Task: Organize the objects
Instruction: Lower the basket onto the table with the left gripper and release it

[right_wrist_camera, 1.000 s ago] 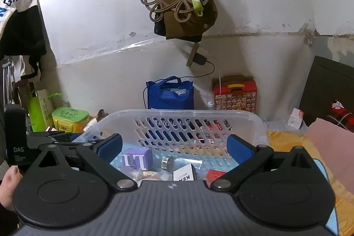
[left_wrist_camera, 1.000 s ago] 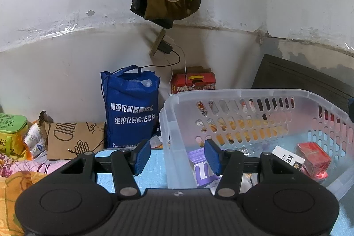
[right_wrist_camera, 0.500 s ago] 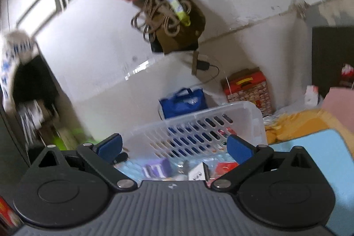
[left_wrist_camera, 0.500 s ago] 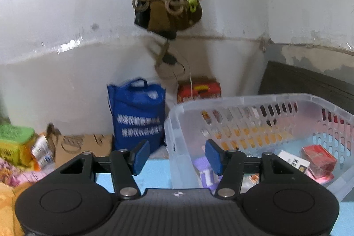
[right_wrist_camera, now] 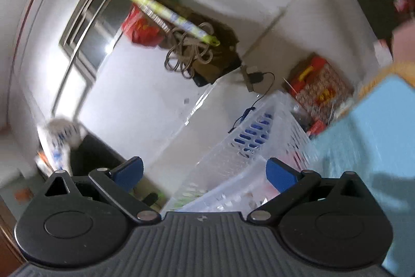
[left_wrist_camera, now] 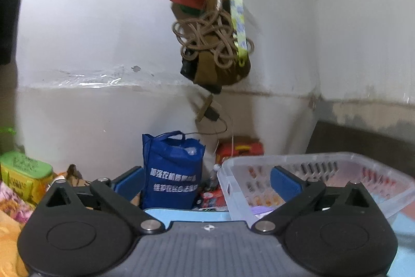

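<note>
My left claw [left_wrist_camera: 207,179] points almost level toward the white wall, its blue pads [left_wrist_camera: 131,179] spread wide apart; the jaws have just been opening and nothing sits between them. Past the left pad stands a blue tote bag [left_wrist_camera: 172,170] with white lettering, upright against the wall, and just to its right the clear slotted basket [left_wrist_camera: 319,160] rests on the light blue surface [left_wrist_camera: 205,212]; the right pad overlaps the basket's near wall in this view, though I cannot tell whether it touches. Something purple shows low inside the basket, too blurred to name. Behind the basket's far corner a red box [left_wrist_camera: 240,148] sits against the wall, and a green tin [left_wrist_camera: 24,168] lies far off to the left. Above, a bundle of brown cord [left_wrist_camera: 210,40] hangs with a red packet and a yellow-green strap. My right claw [right_wrist_camera: 205,171] is rolled hard to one side, so its whole view tilts: the basket [right_wrist_camera: 255,144] runs diagonally up to the right, the light blue surface [right_wrist_camera: 376,134] fills the right edge, and the red box [right_wrist_camera: 319,85] sits beyond the basket's far end. Its pads [right_wrist_camera: 281,173] are also spread wide and grip nothing; the basket's rim lies between them in the picture, which is smeared with motion blur.
</note>
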`<state>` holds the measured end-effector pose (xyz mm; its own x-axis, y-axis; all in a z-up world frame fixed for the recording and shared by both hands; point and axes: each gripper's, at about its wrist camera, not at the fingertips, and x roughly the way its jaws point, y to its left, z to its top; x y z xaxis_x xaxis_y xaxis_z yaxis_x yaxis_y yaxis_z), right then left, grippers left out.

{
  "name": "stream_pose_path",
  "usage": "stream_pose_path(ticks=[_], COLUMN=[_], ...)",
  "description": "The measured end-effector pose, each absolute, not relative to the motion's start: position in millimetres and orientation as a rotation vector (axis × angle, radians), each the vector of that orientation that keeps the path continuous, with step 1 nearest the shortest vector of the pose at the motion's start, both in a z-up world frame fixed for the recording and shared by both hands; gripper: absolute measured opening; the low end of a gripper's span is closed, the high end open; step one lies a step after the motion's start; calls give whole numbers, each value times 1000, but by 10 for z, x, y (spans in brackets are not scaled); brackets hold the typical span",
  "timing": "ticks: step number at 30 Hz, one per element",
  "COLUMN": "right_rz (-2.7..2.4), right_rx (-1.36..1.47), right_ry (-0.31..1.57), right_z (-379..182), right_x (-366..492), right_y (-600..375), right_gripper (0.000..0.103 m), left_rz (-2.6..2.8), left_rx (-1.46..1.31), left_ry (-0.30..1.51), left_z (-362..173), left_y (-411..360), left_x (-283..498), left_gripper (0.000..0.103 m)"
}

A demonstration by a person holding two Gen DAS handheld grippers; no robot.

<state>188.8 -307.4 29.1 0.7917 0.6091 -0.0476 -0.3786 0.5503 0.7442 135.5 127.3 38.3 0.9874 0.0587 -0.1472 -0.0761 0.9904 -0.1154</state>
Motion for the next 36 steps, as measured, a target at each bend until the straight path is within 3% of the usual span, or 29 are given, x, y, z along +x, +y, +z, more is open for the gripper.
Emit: stream_pose_path(ticks=[12,21,31,36], right_rz=[367,31,-41,21], right_rx=[482,65,-108,-46], right_ry=[405,390,512,556], right_z=[413,708,988,1015], right_x=[1742,1490,1667,1777], right_y=[-2936,-2516,-2176,-2115], right_gripper=[103,103,103,103], left_rz=[74,50,9,-33], left_rx=[-35,-49,-62,-51], left_ry=[243,352,469,470], left_z=[483,751,720,770], left_y=[1093,1218,1087,893], left_x=[871,790,1008,1025], left_gripper=[103,103,103,103])
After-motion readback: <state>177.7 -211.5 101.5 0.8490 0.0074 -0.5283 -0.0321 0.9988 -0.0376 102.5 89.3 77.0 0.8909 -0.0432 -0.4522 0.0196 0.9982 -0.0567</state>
